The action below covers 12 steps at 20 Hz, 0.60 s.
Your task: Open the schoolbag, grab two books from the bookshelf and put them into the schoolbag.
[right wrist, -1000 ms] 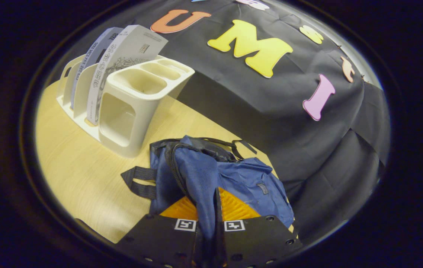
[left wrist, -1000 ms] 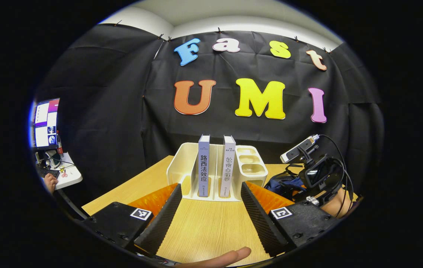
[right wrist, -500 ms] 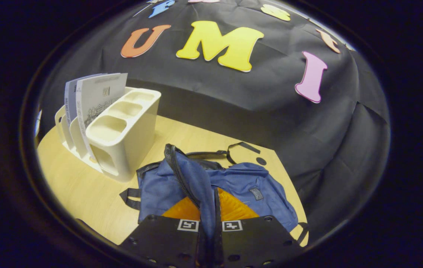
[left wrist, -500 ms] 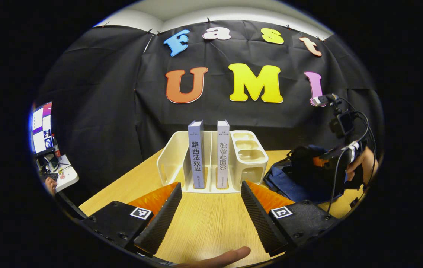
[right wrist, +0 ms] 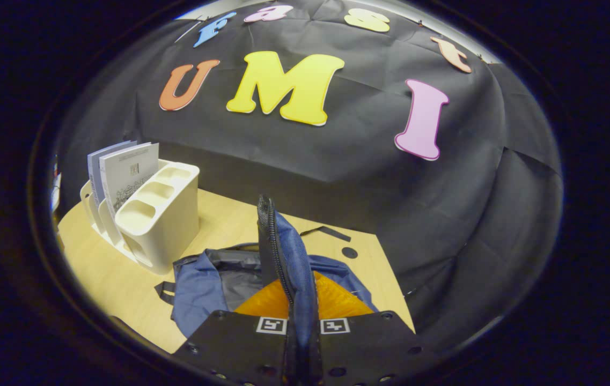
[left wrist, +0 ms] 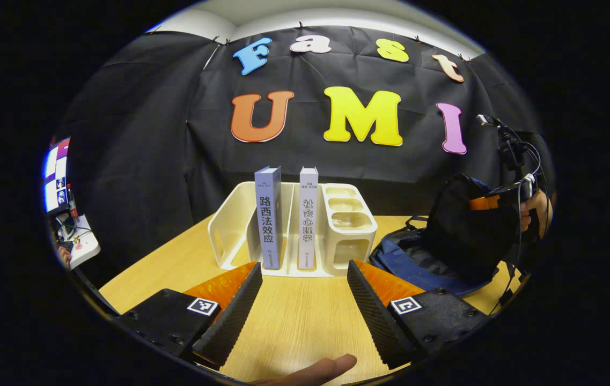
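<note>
A blue schoolbag (right wrist: pixel 203 281) lies on the wooden table to the right of a cream bookshelf (right wrist: pixel 157 225). My right gripper (right wrist: pixel 300 300) is shut on the bag's zippered flap (right wrist: pixel 283 246) and holds it lifted upright, so the dark inside shows. In the left gripper view the raised flap (left wrist: pixel 465 225) stands over the schoolbag (left wrist: pixel 412 265), with the right gripper (left wrist: pixel 498 201) and a hand at its top. Two books stand upright in the bookshelf (left wrist: pixel 229 230): a bluish-grey book (left wrist: pixel 268 217) and a white book (left wrist: pixel 308 217). My left gripper (left wrist: pixel 302 289) hangs open just in front of them.
The bookshelf has pen cups (left wrist: pixel 347 220) on its right side. A side desk with a monitor (left wrist: pixel 55 174) and a person's hand sits far left. A fingertip (left wrist: pixel 315 370) shows at the bottom edge. The table's (left wrist: pixel 294 321) far edge meets the booth wall.
My right gripper has risen with the bag's flap, pulling the bag open wider. The left gripper has drifted slightly right and stays open in front of the books.
</note>
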Each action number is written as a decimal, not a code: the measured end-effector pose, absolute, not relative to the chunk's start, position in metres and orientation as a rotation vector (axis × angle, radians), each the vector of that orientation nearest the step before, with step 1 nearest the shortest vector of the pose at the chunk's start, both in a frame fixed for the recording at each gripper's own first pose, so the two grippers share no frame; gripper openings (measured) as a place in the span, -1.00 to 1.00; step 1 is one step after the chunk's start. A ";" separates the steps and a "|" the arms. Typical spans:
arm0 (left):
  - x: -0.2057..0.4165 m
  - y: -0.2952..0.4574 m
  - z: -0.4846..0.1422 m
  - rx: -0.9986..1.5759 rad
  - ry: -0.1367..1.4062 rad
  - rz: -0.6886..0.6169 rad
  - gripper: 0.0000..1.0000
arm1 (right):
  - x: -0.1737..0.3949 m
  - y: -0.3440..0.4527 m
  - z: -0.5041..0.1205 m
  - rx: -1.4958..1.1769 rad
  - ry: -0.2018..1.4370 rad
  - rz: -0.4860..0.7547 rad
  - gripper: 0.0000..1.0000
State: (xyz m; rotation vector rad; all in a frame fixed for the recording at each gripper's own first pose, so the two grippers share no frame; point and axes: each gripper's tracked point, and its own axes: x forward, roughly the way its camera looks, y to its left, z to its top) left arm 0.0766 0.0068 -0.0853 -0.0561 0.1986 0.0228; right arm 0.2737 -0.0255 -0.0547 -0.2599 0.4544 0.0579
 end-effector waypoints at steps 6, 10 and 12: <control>0.103 0.025 -0.069 -0.027 0.198 0.057 1.00 | 0.271 -0.032 -0.036 -0.155 0.427 0.133 -0.84; 0.130 0.019 -0.050 -0.024 0.195 0.026 1.00 | 0.274 -0.046 -0.030 -0.088 0.418 0.149 -0.84; 0.148 0.013 -0.040 -0.030 0.193 0.004 1.00 | 0.275 -0.053 -0.028 -0.073 0.414 0.158 -0.84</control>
